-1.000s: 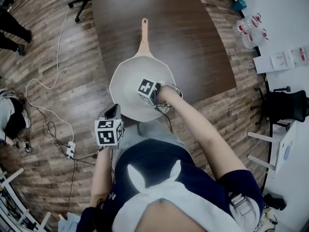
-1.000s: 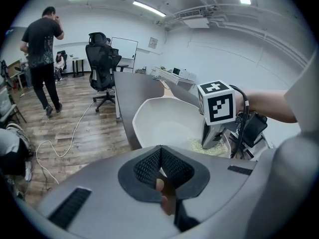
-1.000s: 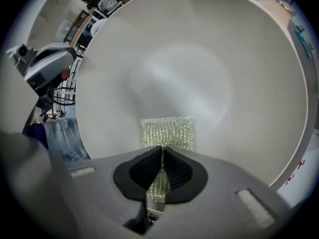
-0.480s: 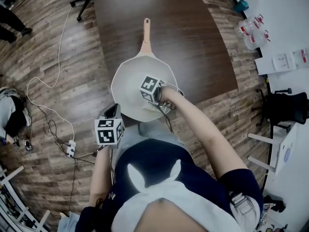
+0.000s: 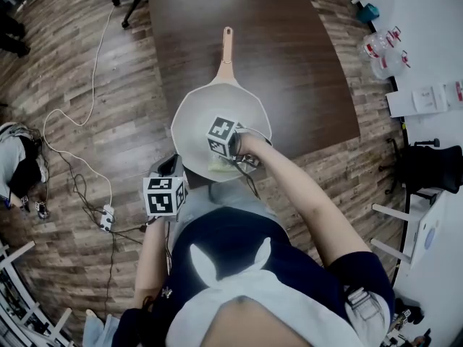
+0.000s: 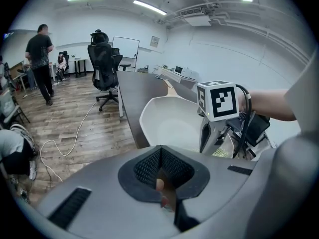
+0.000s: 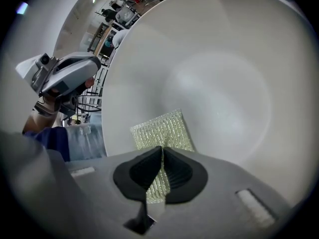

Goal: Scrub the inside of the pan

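Office — swivel chair [image 6: 103, 59], whiteboard [image 6: 126, 47], long dark desk [image 5: 289, 49]

A cream pan [image 5: 199, 118] is sitting upright at the near edge of the dark surface, in the middle of the head view, its long tan handle [image 5: 227, 45] pointing toward the top of the frame. A flat, yellow-green woven scouring pad [image 7: 162, 131] is lying against the pan's lower inner wall, and the right hand-held gripper [image 7: 161, 151] is pinching its near end.
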A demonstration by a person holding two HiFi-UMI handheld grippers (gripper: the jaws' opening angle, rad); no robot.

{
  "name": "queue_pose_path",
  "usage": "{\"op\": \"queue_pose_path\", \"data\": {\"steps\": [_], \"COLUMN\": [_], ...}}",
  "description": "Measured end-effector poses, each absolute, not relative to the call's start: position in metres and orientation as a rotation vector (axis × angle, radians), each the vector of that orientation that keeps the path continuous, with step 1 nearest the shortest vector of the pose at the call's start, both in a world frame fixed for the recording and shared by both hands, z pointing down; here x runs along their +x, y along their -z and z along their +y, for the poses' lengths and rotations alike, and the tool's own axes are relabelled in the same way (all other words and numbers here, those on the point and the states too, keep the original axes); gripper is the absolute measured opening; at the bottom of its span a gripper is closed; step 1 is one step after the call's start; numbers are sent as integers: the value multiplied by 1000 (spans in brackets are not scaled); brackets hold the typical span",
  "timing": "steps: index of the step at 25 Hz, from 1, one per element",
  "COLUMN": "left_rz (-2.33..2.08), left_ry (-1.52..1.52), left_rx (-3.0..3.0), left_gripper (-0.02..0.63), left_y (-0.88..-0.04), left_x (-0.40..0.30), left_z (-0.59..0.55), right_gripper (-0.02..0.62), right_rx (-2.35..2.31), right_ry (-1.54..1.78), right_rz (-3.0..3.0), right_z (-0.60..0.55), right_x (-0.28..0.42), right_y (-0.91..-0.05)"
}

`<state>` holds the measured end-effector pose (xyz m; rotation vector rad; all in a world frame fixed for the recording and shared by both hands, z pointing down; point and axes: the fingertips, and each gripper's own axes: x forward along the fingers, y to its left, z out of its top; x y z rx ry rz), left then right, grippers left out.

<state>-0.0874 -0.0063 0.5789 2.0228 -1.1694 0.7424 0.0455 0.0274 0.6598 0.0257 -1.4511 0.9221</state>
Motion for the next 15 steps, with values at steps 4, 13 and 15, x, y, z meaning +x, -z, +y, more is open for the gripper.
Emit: {"op": "queue_pose_path", "data": {"steps": [4, 13, 15], "left_rz": [-1184, -1211, -1214], "left_ry": [-740, -730, -724], "left_rx": [2008, 1985, 1980], "left_gripper": [5, 5, 5], "left_y": [-578, -578, -579], "left_x": [-94, -104, -105], "left_z": [-8, -3, -3], "right_gripper": [14, 14, 14], "right_rx": [0, -28, -29], "right_ry": [-932, -798, -769], "right_rz": [-1467, -1580, -1608], "right_z": [26, 23, 21], "right_x": [36, 14, 9], "right_y": [-659, -660, -661]}}
